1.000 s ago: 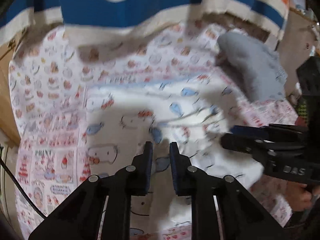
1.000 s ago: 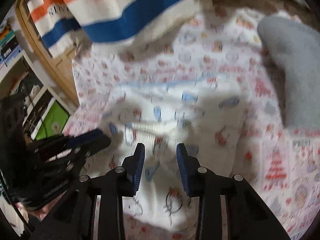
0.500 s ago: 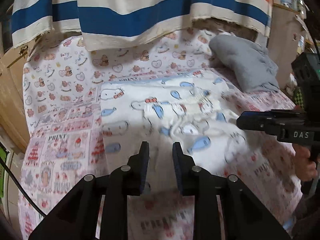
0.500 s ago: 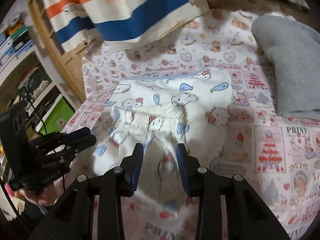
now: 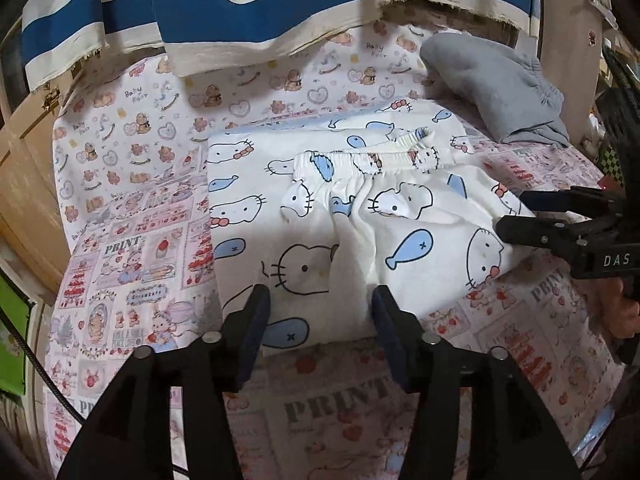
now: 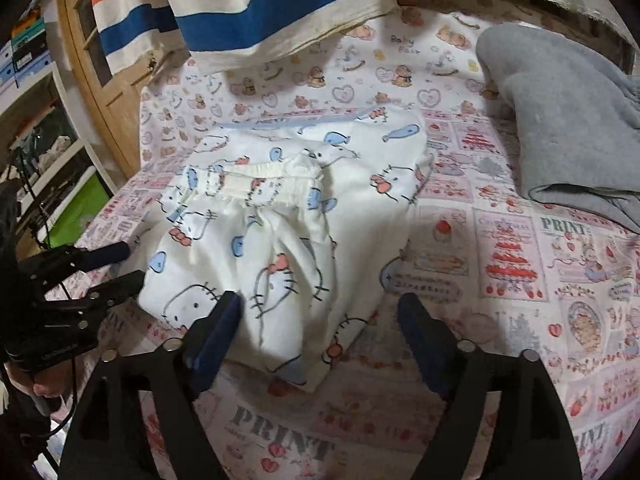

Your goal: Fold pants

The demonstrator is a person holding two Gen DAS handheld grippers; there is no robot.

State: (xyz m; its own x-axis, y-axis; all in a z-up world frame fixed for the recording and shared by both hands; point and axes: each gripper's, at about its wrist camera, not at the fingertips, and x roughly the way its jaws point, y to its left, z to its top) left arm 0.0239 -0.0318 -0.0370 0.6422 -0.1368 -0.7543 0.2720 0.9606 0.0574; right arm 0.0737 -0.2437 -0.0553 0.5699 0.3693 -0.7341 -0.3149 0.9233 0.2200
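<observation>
two grippers hang over the near edge of the bed, both w/ jaws wide apart & holding nothing. left gripper (image 5: pixel 320 312) sits just above the near hem of the white cartoon-cat pants (image 5: pixel 360 224), its blue-padded fingers (image 5: pixel 256 320) straddling the folded edge, not clamped. right gripper (image 6: pixel 320 320) is likewise spread, left finger over the pants' near corner, right finger over the bare bedsheet (image 6: pixel 520 280).

pants lie folded up in the middle of the sheet, elastic waistband (image 5: pixel 372 158) doubled over on top, facing the far side. cloth is a bit rumpled below the band. print is cat faces w/ red bows & blue fish.

in the left wrist view the right gripper shows at the right edge, fingertips touching or just beside the pants' right side; can't tell which. in the right wrist view the left gripper shows at the left edge, near the pants' left side.

grey garment (image 6: pixel 560 128) lies on the sheet to the far right, apart from the pants. striped blue/orange/cream cloth (image 5: pixel 260 4) hangs across the far side. wooden door (image 6: pixel 100 92) at left.
</observation>
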